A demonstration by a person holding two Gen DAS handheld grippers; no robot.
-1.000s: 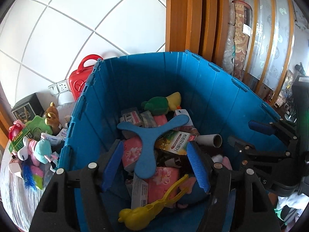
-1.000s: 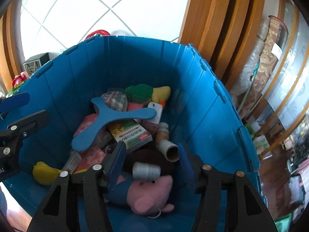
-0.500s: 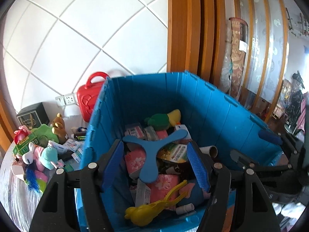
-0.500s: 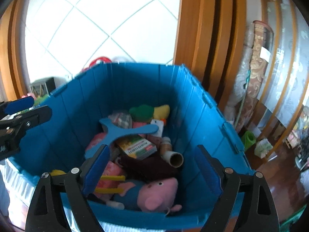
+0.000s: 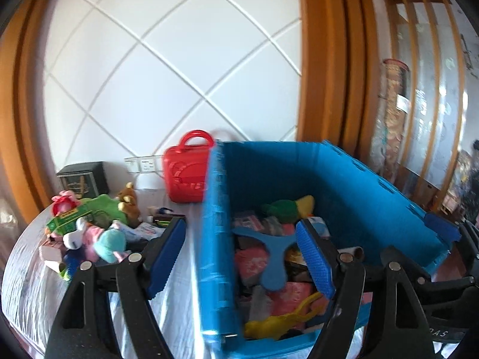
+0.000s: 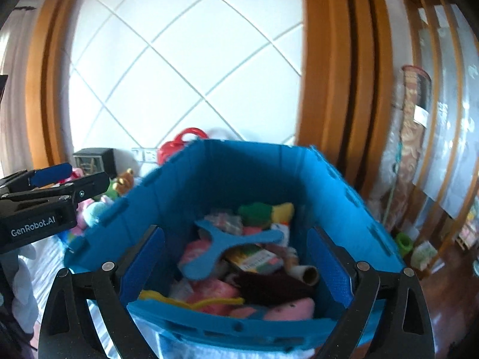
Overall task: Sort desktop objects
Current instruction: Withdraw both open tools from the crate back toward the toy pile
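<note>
Two words, "GenRobot.AI", read on the left gripper [image 6: 67,181] body at left. Both left gripper and right gripper [image 6: 236,264] hold their jaws spread wide, empty, touching nothing. Sorted toys, including a blue boomerang [image 6: 227,246], fill the blue crate [image 5: 214,239]; more toys [image 5: 89,227] lie left on the table [image 5: 24,284].

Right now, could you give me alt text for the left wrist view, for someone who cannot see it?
An open left tool straddles the near wall of a blue crate packed with toys, a blue three-armed boomerang on top. Left of the crate, soft toys lie heaped on the table, a red toy case behind them.
</note>
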